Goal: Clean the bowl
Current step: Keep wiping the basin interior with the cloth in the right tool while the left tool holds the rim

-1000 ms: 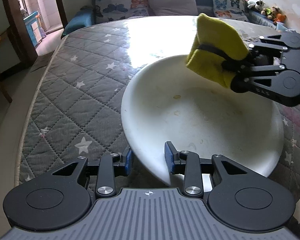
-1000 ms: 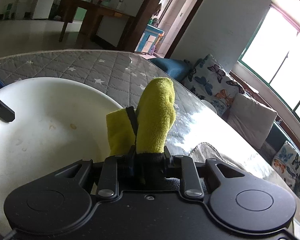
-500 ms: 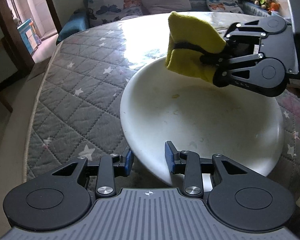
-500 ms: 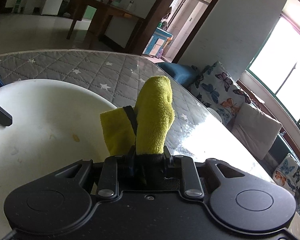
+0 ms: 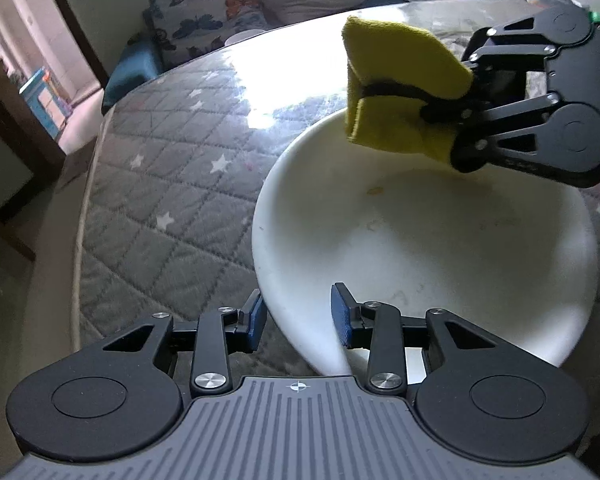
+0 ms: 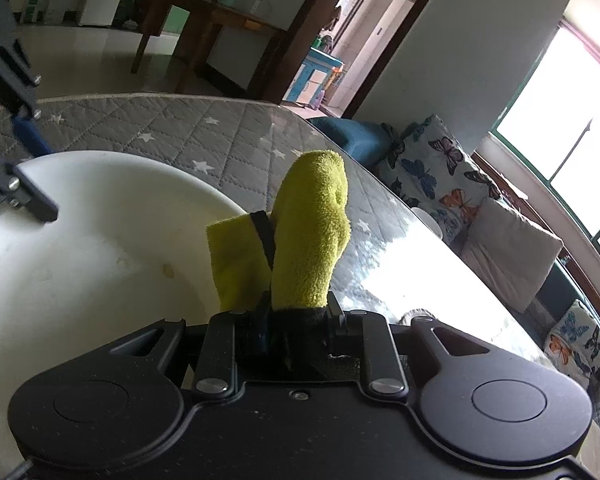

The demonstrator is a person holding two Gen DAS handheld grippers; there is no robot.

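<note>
Between the spread blue pads of the left hand-held gripper (image 5: 298, 318), the near rim of a white bowl (image 5: 420, 248) is straddled, apparently untouched. Beyond it, a folded yellow cloth (image 5: 396, 92) is pinched by the right hand-held gripper (image 6: 296, 312) above the bowl's far rim, over a quilted desk (image 5: 160, 184).

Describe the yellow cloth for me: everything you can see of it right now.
The yellow cloth is thick, fuzzy terry-like fabric, folded into a wad. The right gripper is shut on it, one dark finger pressing a crease across the fold, so two lobes bulge on either side. It hangs over the far rim of the white bowl, seemingly without touching it. It looks clean; I cannot tell whether it is damp.
</note>
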